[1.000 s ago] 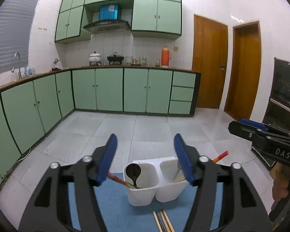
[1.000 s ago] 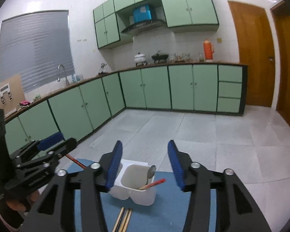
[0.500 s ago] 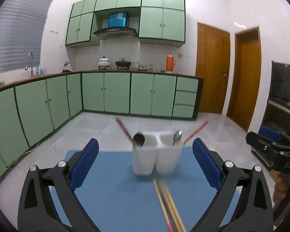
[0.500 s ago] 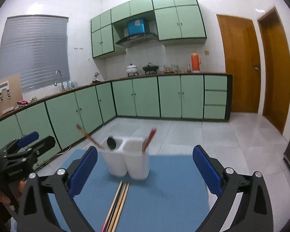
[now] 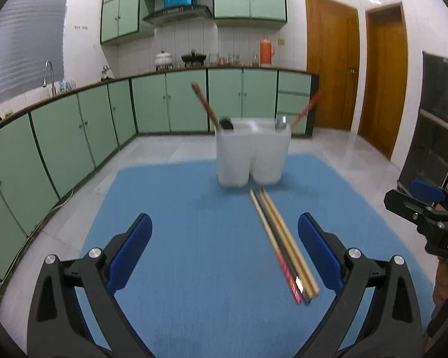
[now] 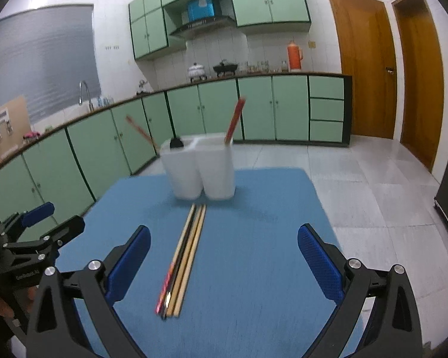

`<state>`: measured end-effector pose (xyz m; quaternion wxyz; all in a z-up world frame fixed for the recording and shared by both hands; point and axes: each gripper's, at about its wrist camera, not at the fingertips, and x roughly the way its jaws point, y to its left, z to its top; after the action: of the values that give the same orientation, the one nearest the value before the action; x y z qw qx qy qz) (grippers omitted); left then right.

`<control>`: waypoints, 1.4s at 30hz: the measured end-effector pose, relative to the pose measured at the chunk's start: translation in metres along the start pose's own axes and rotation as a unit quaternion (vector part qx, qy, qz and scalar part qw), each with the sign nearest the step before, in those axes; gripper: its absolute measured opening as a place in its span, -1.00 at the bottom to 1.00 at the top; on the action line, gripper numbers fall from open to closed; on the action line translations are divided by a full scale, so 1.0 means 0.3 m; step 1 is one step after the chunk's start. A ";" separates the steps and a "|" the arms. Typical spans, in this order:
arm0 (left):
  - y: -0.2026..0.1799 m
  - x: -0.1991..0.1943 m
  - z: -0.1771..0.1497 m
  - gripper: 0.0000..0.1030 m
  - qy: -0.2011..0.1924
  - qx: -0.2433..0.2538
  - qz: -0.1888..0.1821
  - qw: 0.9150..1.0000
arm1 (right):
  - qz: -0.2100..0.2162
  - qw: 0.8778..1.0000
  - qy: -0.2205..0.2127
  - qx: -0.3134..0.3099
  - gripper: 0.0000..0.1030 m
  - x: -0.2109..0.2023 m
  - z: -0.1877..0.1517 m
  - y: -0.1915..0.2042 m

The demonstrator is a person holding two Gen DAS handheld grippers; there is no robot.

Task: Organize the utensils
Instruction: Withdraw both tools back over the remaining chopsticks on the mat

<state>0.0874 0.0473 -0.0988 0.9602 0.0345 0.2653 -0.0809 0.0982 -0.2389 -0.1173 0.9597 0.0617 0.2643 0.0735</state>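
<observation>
A white two-compartment utensil holder (image 5: pixel 252 152) (image 6: pixel 200 168) stands on a blue mat (image 5: pixel 194 253) (image 6: pixel 248 238). It holds a black spoon (image 5: pixel 226 123), a silver spoon (image 5: pixel 280 123) and red-tipped chopsticks (image 6: pixel 235 119). A bundle of loose chopsticks (image 5: pixel 282 244) (image 6: pixel 182 256) lies flat on the mat in front of the holder. My left gripper (image 5: pixel 224 253) is open and empty above the mat, the bundle near its right finger. My right gripper (image 6: pixel 224 265) is open and empty, the bundle near its left finger.
The mat covers a table over a tiled floor. Green kitchen cabinets (image 5: pixel 170 101) run along the back and left. Two wooden doors (image 6: pixel 364 68) are at the right. The other gripper shows at each view's edge (image 5: pixel 427 211) (image 6: pixel 30 238).
Both grippers have opened wide and pulled back from the holder toward the near side of the mat. The loose chopsticks now lie in full view between the fingers.
</observation>
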 end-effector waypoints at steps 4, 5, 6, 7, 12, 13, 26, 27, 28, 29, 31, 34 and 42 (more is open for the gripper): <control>0.002 0.018 -0.081 0.85 0.027 0.006 0.002 1.000 | 0.002 0.999 0.034 -0.005 0.88 0.036 -0.097 0.024; 0.002 0.020 -0.094 0.85 0.031 0.007 0.002 0.999 | 0.002 0.999 0.044 -0.008 0.87 0.048 -0.120 0.032; 0.004 0.025 -0.111 0.85 0.038 0.009 0.003 0.999 | 0.002 0.999 0.052 -0.012 0.85 0.057 -0.142 0.040; 0.007 0.030 -0.126 0.85 0.046 0.010 0.004 0.999 | 0.003 0.998 0.058 -0.015 0.83 0.064 -0.153 0.046; 0.022 0.055 -0.187 0.85 0.074 0.007 0.008 0.997 | 0.013 0.995 0.097 -0.026 0.55 0.115 -0.215 0.069; 0.031 0.061 -0.200 0.85 0.080 0.005 0.009 0.997 | 0.014 0.994 0.102 -0.028 0.52 0.122 -0.224 0.075; 0.031 0.108 -0.251 0.85 0.118 -0.008 0.009 0.993 | 0.025 0.987 0.147 -0.053 -0.16 0.185 -0.281 0.136; 0.032 0.110 -0.251 0.85 0.119 -0.009 0.008 0.993 | 0.025 0.987 0.151 -0.054 -0.20 0.189 -0.283 0.138; 0.031 0.110 -0.252 0.85 0.121 -0.010 0.008 0.993 | 0.023 0.987 0.152 -0.055 -0.22 0.192 -0.285 0.136; 0.032 0.111 -0.252 0.85 0.122 -0.011 0.007 0.992 | 0.022 0.986 0.153 -0.056 -0.22 0.194 -0.286 0.139; 0.031 0.111 -0.254 0.85 0.124 -0.012 0.007 0.992 | 0.018 0.986 0.154 -0.059 -0.23 0.198 -0.285 0.144; 0.024 0.114 -0.255 0.85 0.126 -0.011 0.006 0.992 | 0.015 0.985 0.157 -0.064 -0.27 0.205 -0.280 0.154; 0.003 0.114 -0.256 0.85 0.128 -0.008 0.003 0.992 | 0.013 0.985 0.161 -0.066 -0.41 0.218 -0.272 0.161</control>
<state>0.0777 0.0520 -0.1823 0.9187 0.0375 0.3869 -0.0704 0.1064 -0.1737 -0.2119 0.9056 -0.0106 0.4089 0.1121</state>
